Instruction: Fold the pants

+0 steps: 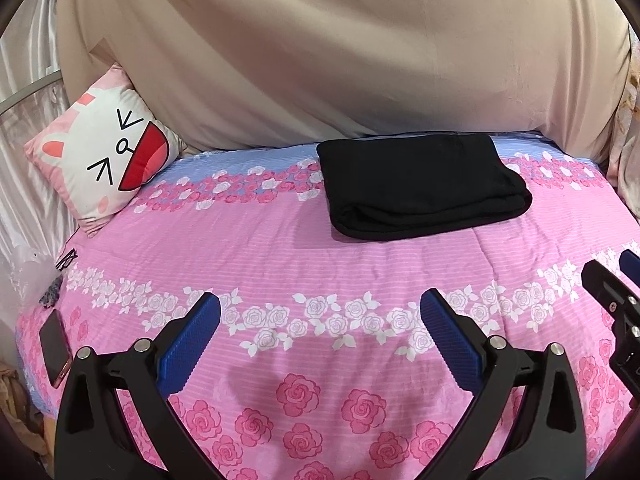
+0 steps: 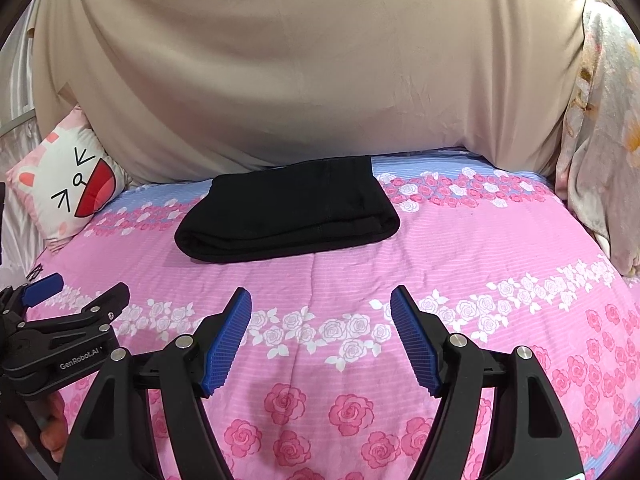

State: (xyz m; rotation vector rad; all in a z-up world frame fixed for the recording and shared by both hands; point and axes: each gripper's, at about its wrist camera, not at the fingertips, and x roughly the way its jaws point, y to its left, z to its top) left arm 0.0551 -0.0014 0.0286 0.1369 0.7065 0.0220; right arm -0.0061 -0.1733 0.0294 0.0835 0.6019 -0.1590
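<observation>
The black pants (image 1: pixel 420 184) lie folded into a thick rectangle on the pink rose-print bedspread (image 1: pixel 320 264), near the beige cloth at the back; in the right wrist view the pants (image 2: pixel 288 212) sit left of centre. My left gripper (image 1: pixel 320 304) hovers open over the bedspread well short of the pants, nothing between its blue pads. My right gripper (image 2: pixel 320 296) is likewise open and empty, apart from the pants. Each gripper shows at the edge of the other's view: the right gripper (image 1: pixel 612 268) and the left gripper (image 2: pixel 80 284).
A cat-face cushion (image 1: pixel 104 160) leans at the back left. A phone (image 1: pixel 56 348), a pair of glasses (image 1: pixel 66 259) and a small dark item lie along the bed's left edge. Beige draped cloth (image 1: pixel 340 48) closes the back; a floral blanket (image 2: pixel 604 128) hangs at right.
</observation>
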